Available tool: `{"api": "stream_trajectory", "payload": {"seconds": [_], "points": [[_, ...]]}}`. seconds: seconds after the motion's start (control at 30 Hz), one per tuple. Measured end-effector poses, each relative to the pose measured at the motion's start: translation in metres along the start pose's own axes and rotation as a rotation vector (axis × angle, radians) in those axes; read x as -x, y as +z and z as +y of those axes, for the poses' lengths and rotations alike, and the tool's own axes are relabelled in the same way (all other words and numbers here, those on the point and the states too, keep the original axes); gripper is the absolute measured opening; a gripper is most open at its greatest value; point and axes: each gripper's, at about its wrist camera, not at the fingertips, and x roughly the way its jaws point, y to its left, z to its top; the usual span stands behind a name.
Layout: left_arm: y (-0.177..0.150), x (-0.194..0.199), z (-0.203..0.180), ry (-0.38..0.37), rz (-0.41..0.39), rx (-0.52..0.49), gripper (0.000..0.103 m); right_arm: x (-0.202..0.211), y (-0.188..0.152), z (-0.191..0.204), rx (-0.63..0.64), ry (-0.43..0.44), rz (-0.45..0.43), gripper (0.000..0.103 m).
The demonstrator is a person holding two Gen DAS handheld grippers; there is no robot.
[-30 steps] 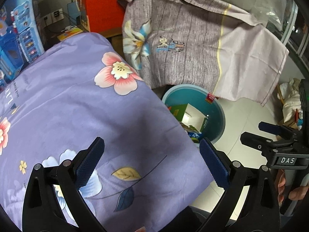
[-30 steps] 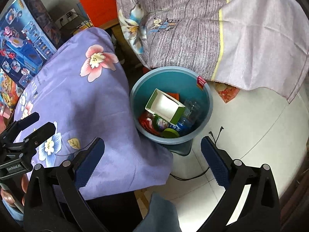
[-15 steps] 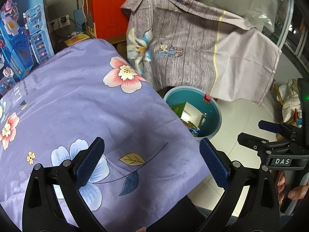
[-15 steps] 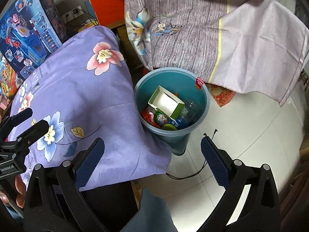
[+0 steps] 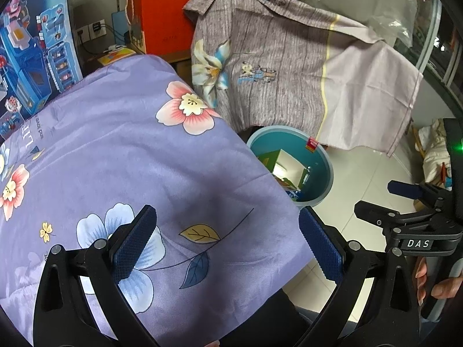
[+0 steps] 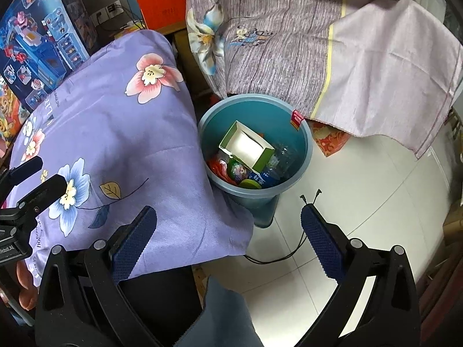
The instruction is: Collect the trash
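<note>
A blue trash bin [image 6: 303, 156] stands on the white tile floor beside a table draped in a purple floral cloth [image 6: 115, 144]. Inside lie a green-and-white carton [image 6: 246, 144], a clear plastic bottle [image 6: 277, 159], red wrappers and a green lid. The bin also shows in the left wrist view [image 5: 321, 167], partly hidden by the cloth [image 5: 130, 159]. My left gripper [image 5: 228, 243] is open and empty above the cloth. My right gripper [image 6: 228, 243] is open and empty above the floor, in front of the bin.
A grey floral cloth [image 6: 303, 43] hangs over furniture behind the bin. A red packet [image 6: 330, 141] lies on the floor under it. A black cable [image 6: 301, 237] runs across the tiles. A toy box [image 6: 37, 43] and an orange box [image 5: 162, 14] stand behind the table.
Both grippers have risen and pulled back from the bin, which looks smaller and farther. Both stay open and empty.
</note>
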Motion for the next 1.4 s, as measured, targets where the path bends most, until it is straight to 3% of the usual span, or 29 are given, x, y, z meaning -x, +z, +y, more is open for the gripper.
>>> {"api": "stream_trajectory", "payload": {"seconds": [1.4], "points": [[-0.005,-0.022,-0.004,0.018,0.051,0.010,0.099,-0.018,-0.001,-0.002,-0.017,0.001,0.030,0.096]]}}
